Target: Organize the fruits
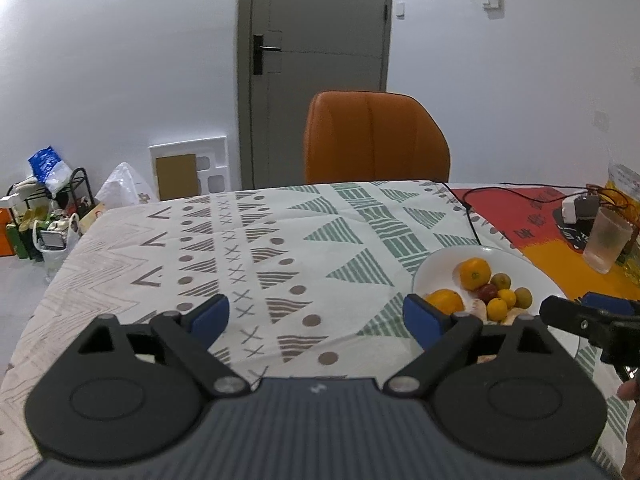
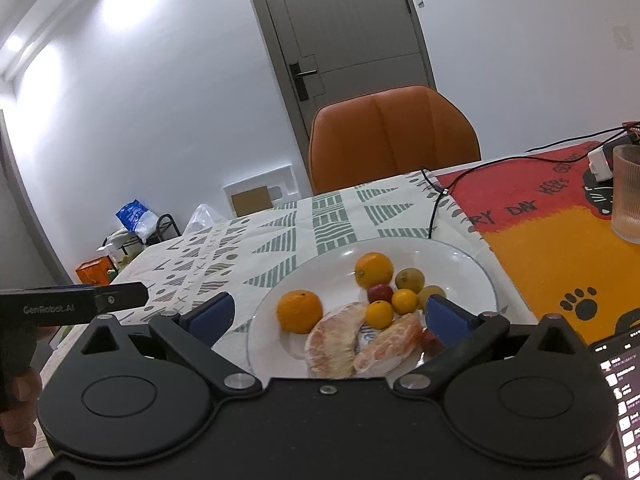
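Note:
A white plate [image 2: 460, 272] holds the fruit: two oranges [image 2: 299, 311], two small yellow citrus [image 2: 379, 314], a red fruit [image 2: 380, 292], two green-brown fruits [image 2: 410, 280] and two peeled pomelo segments [image 2: 334, 338]. My right gripper [image 2: 326, 314] is open and empty, its jaws wide just above the plate's near side. My left gripper [image 1: 316, 316] is open and empty over the patterned tablecloth, left of the plate [image 1: 444, 258]. The oranges [image 1: 475, 274] also show in the left wrist view. The right gripper shows there too [image 1: 576, 314].
An orange chair [image 1: 374, 140] stands behind the table. A red and orange mat [image 2: 560, 232] lies at the right with a ribbed glass [image 2: 626, 196], a white charger [image 2: 600, 164] and a black cable [image 2: 434, 208]. A phone [image 2: 622, 392] lies at the near right.

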A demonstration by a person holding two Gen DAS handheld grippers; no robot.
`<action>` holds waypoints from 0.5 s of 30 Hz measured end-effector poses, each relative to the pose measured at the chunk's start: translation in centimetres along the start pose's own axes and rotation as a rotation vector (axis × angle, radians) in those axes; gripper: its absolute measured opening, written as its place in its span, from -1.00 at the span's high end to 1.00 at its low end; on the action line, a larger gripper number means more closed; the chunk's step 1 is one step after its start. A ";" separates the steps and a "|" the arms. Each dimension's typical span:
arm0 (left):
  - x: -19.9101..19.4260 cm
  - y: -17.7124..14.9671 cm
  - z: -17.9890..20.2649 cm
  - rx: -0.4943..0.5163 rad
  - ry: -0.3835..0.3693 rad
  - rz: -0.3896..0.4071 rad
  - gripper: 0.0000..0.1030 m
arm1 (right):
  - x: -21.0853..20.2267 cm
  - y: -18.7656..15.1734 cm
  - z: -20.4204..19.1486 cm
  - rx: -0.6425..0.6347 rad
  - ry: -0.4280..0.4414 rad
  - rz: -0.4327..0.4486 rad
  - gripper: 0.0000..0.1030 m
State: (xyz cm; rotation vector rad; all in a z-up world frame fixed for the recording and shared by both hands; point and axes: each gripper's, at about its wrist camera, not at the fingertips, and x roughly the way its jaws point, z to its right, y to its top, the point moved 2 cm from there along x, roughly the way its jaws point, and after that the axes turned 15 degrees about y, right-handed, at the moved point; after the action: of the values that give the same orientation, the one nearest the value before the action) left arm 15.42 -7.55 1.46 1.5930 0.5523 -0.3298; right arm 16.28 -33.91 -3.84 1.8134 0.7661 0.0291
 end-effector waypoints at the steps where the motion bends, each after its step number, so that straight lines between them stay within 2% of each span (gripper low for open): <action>1: -0.2 -0.1 -0.4 -0.007 0.002 0.001 -0.80 | -0.1 0.0 -0.3 -0.005 0.000 -0.001 -1.00; 15: -3.6 -1.4 -5.3 -0.099 0.043 0.021 -0.91 | -0.7 -0.2 -4.0 -0.046 0.013 0.003 -1.00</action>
State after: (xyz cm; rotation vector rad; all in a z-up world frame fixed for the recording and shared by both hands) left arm 11.08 -2.78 2.70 1.5118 0.5760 -0.2493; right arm 14.13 -30.83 -2.27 1.7719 0.7666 0.0601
